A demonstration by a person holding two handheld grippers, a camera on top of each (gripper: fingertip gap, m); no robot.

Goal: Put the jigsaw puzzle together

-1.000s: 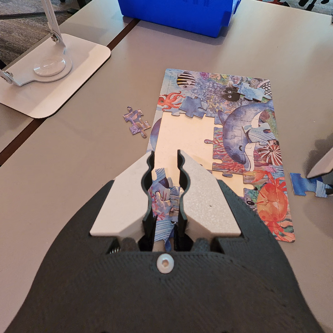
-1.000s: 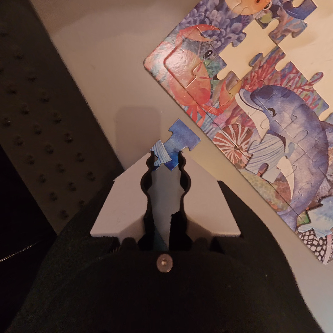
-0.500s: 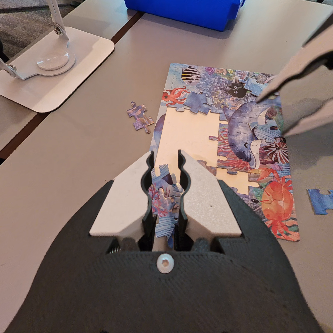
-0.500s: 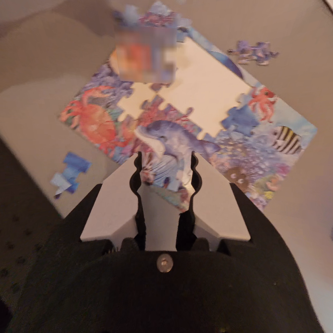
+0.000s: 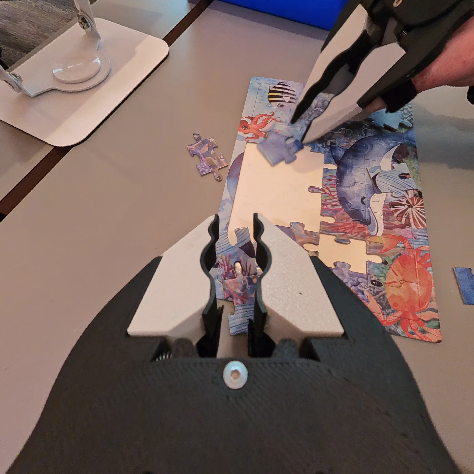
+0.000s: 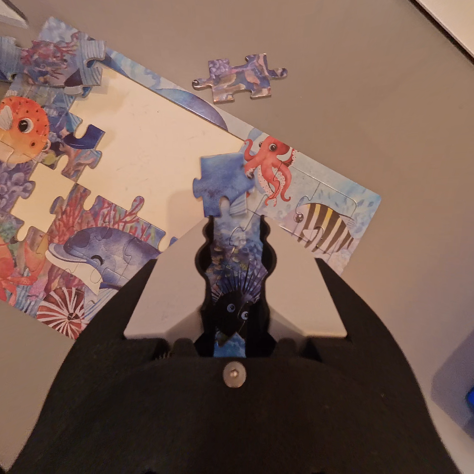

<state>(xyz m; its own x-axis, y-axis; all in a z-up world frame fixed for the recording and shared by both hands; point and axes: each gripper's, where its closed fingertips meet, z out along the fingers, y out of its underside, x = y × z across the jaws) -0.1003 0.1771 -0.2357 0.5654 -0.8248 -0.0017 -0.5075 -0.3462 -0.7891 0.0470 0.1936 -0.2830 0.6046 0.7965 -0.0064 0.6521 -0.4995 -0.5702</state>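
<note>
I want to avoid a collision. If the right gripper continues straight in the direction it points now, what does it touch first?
Most likely the loose blue puzzle piece, which lies tilted just beyond the tips of the open right gripper, beside the red octopus. Depth is unclear; the tips may already touch it.

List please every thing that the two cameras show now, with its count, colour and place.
Puzzle board: one, sea picture with a cream bare middle, on the table.
Loose blue piece: one, lying on the board beside the red octopus, at the right gripper's tips.
Purple piece: one, on the table left of the board.
Dark blue piece: one, on the table right of the board.
Table: one, grey.
White stand: one, far left.
Blue bin: one, far edge.
Hand: one, holding the right gripper.
Left gripper: open, over the board's near corner.
Right gripper: open.
</note>
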